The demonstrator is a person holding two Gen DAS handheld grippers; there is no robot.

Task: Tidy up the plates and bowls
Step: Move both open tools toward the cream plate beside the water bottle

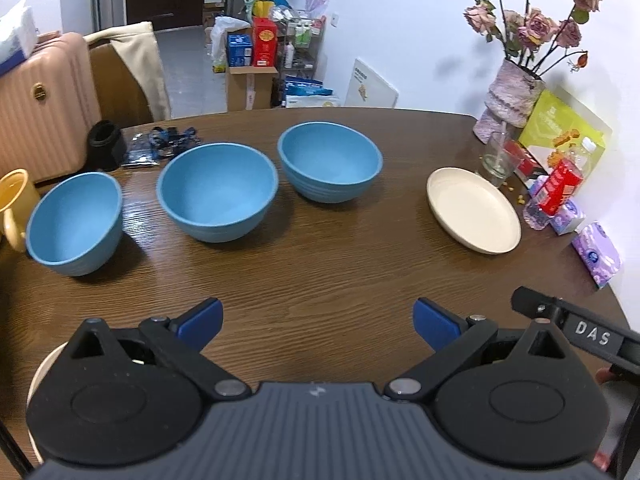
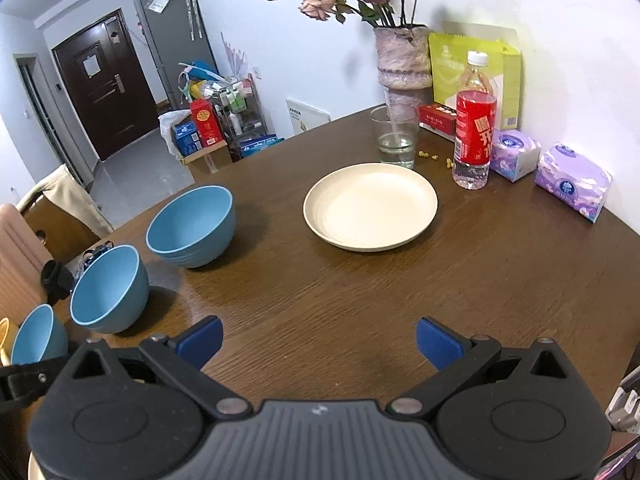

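Three blue bowls stand in a row on the brown wooden table: the left bowl (image 1: pixel 76 224) (image 2: pixel 38 336), the middle bowl (image 1: pixel 218 192) (image 2: pixel 108 290) and the right bowl (image 1: pixel 330 162) (image 2: pixel 192 226). A cream plate (image 1: pixel 474 210) (image 2: pixel 370 206) lies apart to the right. Another cream plate's rim (image 1: pixel 40 376) (image 2: pixel 34 468) peeks out under the gripper body at the near left. My left gripper (image 1: pixel 318 326) is open over bare table, short of the bowls. My right gripper (image 2: pixel 318 342) is also open, nearer than the plate, holding nothing.
A yellow mug (image 1: pixel 14 204) sits left of the bowls. By the wall stand a flower vase (image 2: pixel 404 60), a glass (image 2: pixel 394 136), a red-labelled bottle (image 2: pixel 474 120), tissue packs (image 2: pixel 572 180) and a green box (image 1: pixel 560 132). A pink suitcase (image 1: pixel 44 100) and a chair stand beyond the table's far left edge.
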